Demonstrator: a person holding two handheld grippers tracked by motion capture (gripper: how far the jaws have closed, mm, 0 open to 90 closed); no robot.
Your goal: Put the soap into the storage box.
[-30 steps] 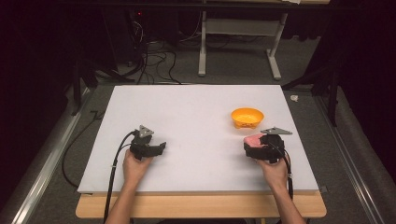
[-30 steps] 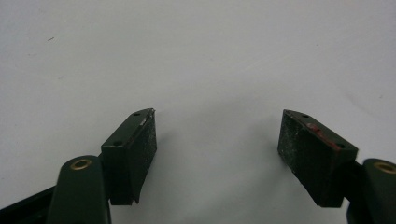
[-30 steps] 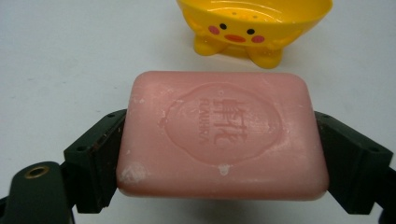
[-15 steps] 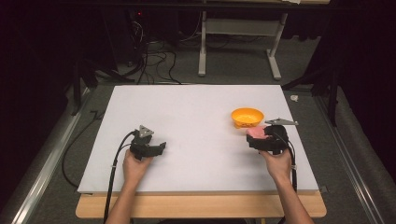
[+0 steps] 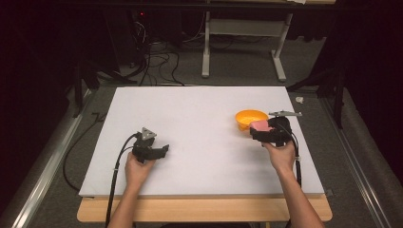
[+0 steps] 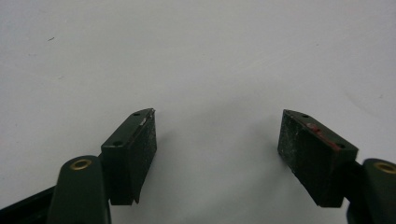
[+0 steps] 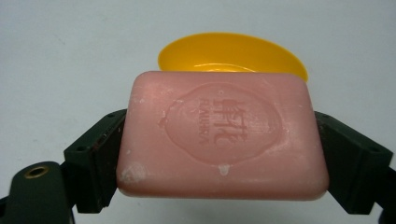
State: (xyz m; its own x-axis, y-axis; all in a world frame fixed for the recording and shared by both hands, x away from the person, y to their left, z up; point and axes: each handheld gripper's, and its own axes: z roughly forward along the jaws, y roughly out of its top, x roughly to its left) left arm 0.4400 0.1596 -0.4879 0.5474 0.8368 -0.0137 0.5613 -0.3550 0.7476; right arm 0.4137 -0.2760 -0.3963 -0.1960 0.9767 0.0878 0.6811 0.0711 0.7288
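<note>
A pink bar of soap [image 7: 222,135] is being held in the right hand-held gripper [image 5: 266,132], clamped between its two jaws, one pressing on each short end. The bar is being carried clear of the desk [image 5: 199,114], with the yellow bowl [image 7: 232,52] lying just ahead of the jaws and slightly beyond the bar's far edge; in the high view the bowl [image 5: 251,118] is seen just in front of that gripper.

The bar is judged to be stiff, fairly light and solid, but its surface is smooth and waxy, so slipping is to be expected if the squeeze is being relaxed. A few pale scuffs are showing on its face, which suggests the surface is easily marked by hard pressure. The short ends, being flat and parallel, are judged the best place to be gripped, as is being done now.

The long axis is running straight across from one jaw to the other, crosswise to the gripper's line of sight. The broad stamped face is being turned up towards the gripper's camera, with the bar lying level.

The left hand-held gripper [image 6: 217,140] is being rested low over bare desk, jaws spread wide with nothing between them.
</note>
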